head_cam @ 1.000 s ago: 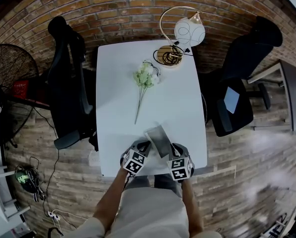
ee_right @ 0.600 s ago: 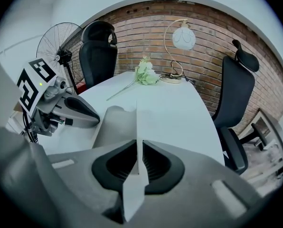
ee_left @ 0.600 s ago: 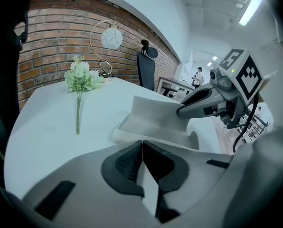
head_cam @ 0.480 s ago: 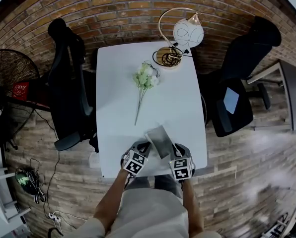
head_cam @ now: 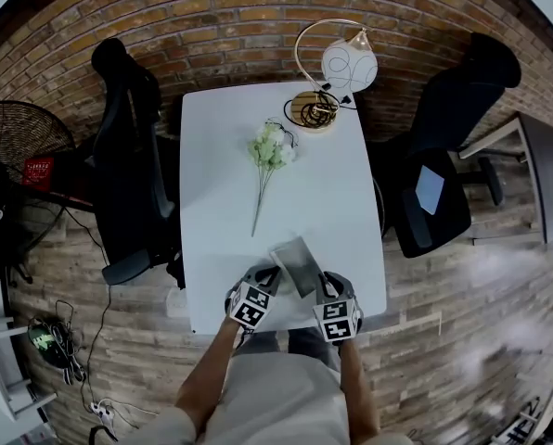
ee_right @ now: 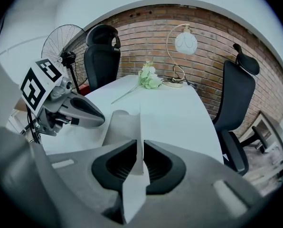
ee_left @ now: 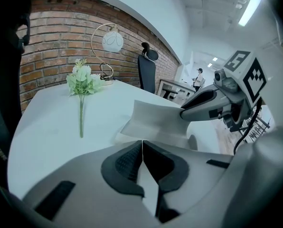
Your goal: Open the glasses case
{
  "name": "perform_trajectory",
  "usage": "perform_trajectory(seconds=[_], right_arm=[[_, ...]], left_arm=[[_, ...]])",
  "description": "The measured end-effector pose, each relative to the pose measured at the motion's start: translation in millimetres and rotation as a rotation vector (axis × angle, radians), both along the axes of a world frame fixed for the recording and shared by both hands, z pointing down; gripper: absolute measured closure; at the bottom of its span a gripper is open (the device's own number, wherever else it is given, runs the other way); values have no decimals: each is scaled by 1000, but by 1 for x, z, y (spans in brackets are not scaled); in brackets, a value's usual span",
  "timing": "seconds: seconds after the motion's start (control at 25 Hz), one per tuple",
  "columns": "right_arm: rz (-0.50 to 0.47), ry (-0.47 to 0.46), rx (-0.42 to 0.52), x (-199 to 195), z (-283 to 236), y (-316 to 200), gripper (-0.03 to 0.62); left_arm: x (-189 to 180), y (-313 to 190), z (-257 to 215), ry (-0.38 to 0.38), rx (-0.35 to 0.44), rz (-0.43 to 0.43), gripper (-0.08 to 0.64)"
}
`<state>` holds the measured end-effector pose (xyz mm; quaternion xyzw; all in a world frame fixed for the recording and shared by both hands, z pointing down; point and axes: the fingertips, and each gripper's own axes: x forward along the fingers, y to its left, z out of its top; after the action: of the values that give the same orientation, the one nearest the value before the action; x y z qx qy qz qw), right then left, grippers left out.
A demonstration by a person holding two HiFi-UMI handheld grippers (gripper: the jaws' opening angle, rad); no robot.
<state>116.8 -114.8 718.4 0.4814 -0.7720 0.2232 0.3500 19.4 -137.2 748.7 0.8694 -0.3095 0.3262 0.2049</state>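
Glasses case point(head_cam: 296, 264) position unchanged

Bench point(head_cam: 216, 202): runs lengthwise away from me.
Near edge: glasses case point(head_cam: 298, 261), between my left tongs point(head_cam: 271, 274) and my right tongs point(head_cam: 321, 280), each closed on a thin flap of it.
Mid-bench, beyond the case: flower sprig point(head_cam: 269, 148), stem end pointing toward me.
Far end, right of centre: lamp point(head_cam: 337, 68), behind the flowers.
Left of the bench: chair point(head_cam: 128, 156); further left, fan point(head_cam: 17, 146).
Right of the bench: second chair point(head_cam: 443, 137); desk point(head_cam: 546, 174) beyond it.
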Motion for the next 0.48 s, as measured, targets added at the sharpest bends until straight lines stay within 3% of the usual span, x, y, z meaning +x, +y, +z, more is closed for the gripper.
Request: perform_trajectory(seconds=[0.48], right_arm=[[50, 4, 133, 2, -40, -1, 557]], left_arm=[[-9, -15, -61, 77, 143, -35, 552]])
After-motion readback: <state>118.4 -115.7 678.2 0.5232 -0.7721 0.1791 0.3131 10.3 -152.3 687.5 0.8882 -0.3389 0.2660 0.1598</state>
